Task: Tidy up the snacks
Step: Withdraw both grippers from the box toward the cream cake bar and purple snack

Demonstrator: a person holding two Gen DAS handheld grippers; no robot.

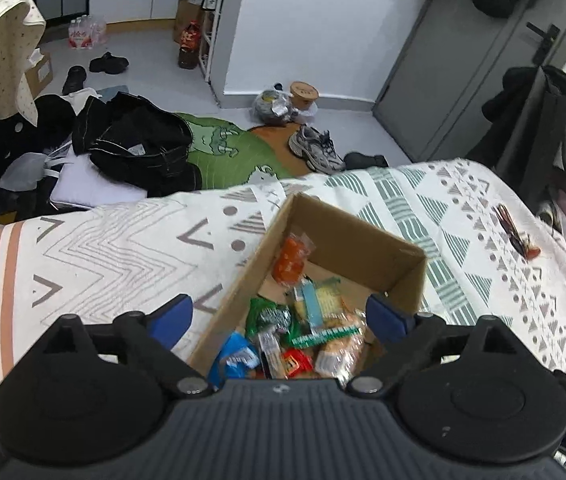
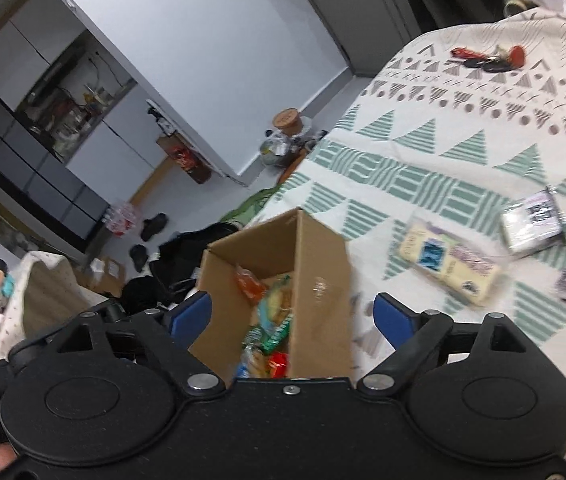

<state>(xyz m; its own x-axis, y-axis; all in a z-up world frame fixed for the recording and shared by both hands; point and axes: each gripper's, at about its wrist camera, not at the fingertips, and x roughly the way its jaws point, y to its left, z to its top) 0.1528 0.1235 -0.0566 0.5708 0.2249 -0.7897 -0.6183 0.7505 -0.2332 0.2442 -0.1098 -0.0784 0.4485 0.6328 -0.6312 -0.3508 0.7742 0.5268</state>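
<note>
Cardboard box (image 1: 379,248) of snacks, left gripper (image 1: 279,318), right gripper (image 2: 293,314), both empty, spread

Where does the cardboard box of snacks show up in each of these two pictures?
Left wrist view: the cardboard box sits lower centre on the patterned blanket, open, snacks inside.
Right wrist view: the same box sits lower centre, tilted by the camera's angle.
Shared landmark: the orange snack packet near the box's far end.
</note>
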